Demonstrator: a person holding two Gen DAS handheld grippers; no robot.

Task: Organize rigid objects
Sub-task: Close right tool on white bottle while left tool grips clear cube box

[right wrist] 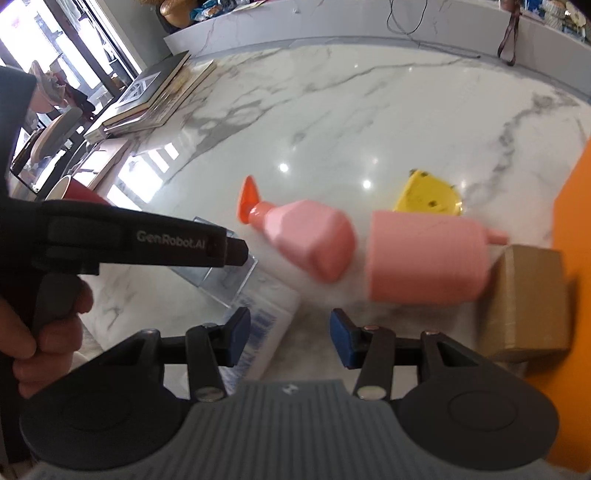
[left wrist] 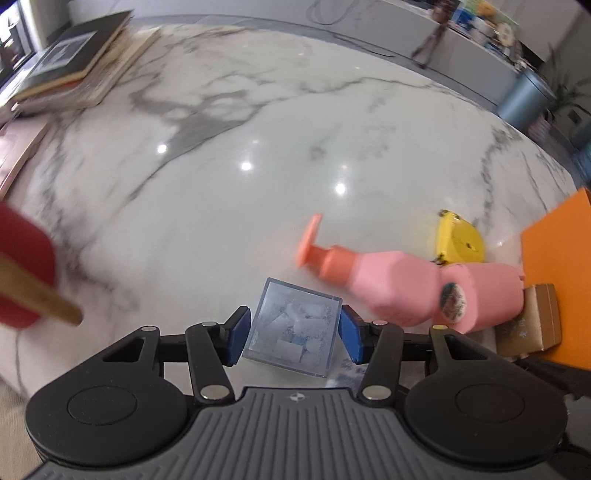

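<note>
Clutter crowds the marble bench [left wrist: 258, 155]: two pink bottles [left wrist: 373, 280], a yellow case [left wrist: 460, 242], a brown box [right wrist: 524, 299]. We find the clear square box [left wrist: 295, 326] lying flat between the left gripper's [left wrist: 293, 334] spread fingers; whether they touch it we cannot tell. Right gripper [right wrist: 290, 341] fingers stand spread, pinching nothing.

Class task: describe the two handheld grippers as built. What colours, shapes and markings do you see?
Left gripper and right gripper match: blue finger pads on black linkage arms with silver rivets, round black discs at each side, and a ribbed grey centre plate with a small logo. The left one's black body reads "GenRobot.AI".

I'm in a home: a marble bench [left wrist: 258, 155], a stack of books [left wrist: 74, 70], a window [right wrist: 55, 74], and cluttered shelving [left wrist: 480, 22] behind me.
</note>
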